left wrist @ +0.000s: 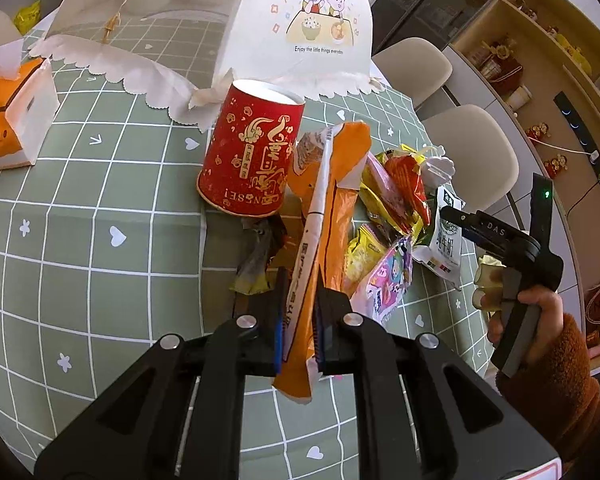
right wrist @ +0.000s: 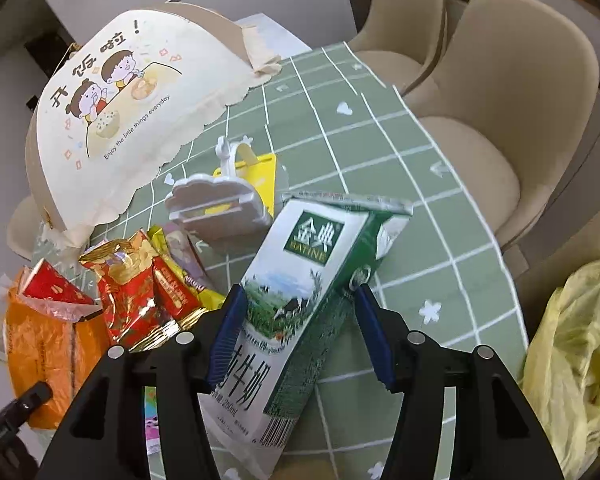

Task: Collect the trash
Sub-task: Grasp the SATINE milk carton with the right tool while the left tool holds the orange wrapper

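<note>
My left gripper [left wrist: 300, 322] is shut on a long orange wrapper [left wrist: 342, 184] with a white strip, which it holds up above the green checked tablecloth [left wrist: 100, 208]. Behind the wrapper a red paper cup [left wrist: 252, 152] stands upside down, with a pile of snack wrappers [left wrist: 392, 192] to its right. A flattened green and white milk carton [right wrist: 300, 264] lies on the cloth at the pile's right. My right gripper [right wrist: 300, 334] is open, its blue pads on either side of the carton. The left wrist view shows a hand [left wrist: 540, 320] holding that gripper.
A white cartoon-printed food cover [left wrist: 300, 20] stands behind the cup. An orange tissue box [left wrist: 0, 128] sits far left. A cloud-shaped white clip [right wrist: 216, 204] on a yellow packet lies beyond the carton. Beige chairs [right wrist: 500, 100] and a yellow plastic bag [right wrist: 580, 340] are past the table's right edge.
</note>
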`<action>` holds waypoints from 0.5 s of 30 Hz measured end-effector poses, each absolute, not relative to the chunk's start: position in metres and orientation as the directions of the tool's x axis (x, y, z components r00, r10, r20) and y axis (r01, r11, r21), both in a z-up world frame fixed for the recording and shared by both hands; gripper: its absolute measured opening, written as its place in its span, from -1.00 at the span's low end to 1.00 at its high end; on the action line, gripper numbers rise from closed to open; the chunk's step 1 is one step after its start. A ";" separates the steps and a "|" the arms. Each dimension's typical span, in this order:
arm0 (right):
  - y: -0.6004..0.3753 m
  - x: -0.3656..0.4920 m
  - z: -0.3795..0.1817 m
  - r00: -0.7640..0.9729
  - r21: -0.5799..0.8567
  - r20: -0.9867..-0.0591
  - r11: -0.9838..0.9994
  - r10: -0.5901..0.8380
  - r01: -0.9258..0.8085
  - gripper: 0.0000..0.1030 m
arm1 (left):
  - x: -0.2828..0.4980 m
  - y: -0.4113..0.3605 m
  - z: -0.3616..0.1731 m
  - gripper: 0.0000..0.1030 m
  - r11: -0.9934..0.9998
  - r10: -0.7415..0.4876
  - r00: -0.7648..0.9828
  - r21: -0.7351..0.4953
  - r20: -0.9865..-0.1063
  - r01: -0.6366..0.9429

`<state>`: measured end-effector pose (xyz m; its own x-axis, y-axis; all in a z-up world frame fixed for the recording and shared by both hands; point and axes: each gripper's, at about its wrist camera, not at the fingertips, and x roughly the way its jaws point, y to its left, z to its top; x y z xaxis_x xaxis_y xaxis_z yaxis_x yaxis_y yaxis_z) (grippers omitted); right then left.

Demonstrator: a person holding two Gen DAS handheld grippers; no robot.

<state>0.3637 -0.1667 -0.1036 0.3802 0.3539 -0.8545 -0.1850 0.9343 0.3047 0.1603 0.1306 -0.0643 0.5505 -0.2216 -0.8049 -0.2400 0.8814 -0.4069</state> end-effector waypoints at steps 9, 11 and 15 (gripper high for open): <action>-0.185 0.325 -0.103 0.279 0.187 -0.913 0.913 0.298 -0.362 0.03 | 0.153 0.137 -0.067 -0.82 0.868 -0.229 0.557 -0.426 -0.798 -0.254; -0.192 0.320 -0.096 0.357 0.059 -0.914 0.935 0.191 -0.350 0.03 | 0.152 0.138 -0.068 -0.82 0.865 -0.232 0.558 -0.431 -0.796 -0.256; -0.201 0.318 -0.075 0.455 0.091 -0.862 0.950 0.226 -0.299 0.03 | 0.153 0.137 -0.068 -0.82 0.863 -0.238 0.560 -0.437 -0.793 -0.253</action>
